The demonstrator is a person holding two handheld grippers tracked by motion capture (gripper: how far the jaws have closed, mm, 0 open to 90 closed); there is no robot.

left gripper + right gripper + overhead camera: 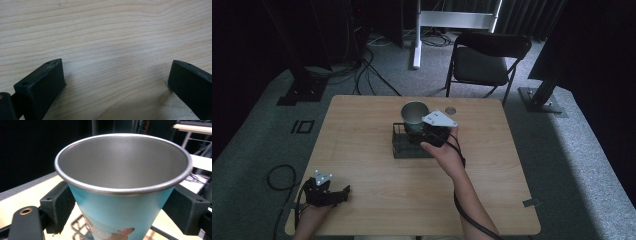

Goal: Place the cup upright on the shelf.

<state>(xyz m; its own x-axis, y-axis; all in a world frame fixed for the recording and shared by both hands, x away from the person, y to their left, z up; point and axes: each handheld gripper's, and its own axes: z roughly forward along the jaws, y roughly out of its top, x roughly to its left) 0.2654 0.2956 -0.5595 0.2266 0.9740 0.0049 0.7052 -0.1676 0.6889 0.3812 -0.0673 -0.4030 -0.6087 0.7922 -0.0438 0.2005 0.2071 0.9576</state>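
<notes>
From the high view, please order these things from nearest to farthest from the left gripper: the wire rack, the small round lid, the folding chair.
Measured from the left gripper:
1. Wire rack, mid-table, up and to the right.
2. Small round lid, near the table's far edge.
3. Folding chair, on the floor beyond the table.

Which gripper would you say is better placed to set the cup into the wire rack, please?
Right. The right gripper already clamps the cup above the wire rack; the left gripper rests open at the table's near corner.
</notes>
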